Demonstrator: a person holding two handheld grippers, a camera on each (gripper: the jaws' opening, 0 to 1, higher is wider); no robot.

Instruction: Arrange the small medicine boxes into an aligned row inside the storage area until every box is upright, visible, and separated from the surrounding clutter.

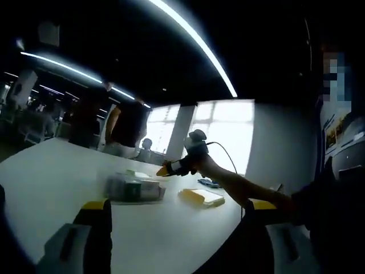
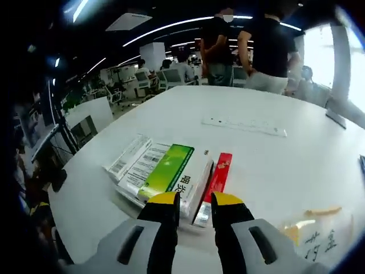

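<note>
Several flat medicine boxes lie in a loose pile on the white table (image 2: 285, 165). On top is a green and white box (image 2: 171, 171), with a white barcode box (image 2: 130, 157) on its left and a slim red box (image 2: 218, 177) on its right. My right gripper (image 2: 197, 200) is low over the pile's near edge, its yellow-tipped jaws a little apart with the green box's corner between them. In the left gripper view the pile (image 1: 134, 187) is blurred, with the right gripper (image 1: 166, 169) held over its right end. My left gripper (image 1: 178, 205) is open wide, well short of the pile.
A yellow-topped box (image 1: 202, 197) lies right of the pile. A long clear ruler (image 2: 245, 127) lies further back. A clear sheet with handwriting (image 2: 319, 240) is near my right jaw. Two people (image 2: 251, 51) stand at the table's far edge. A person's arm (image 1: 245, 188) crosses the left gripper view.
</note>
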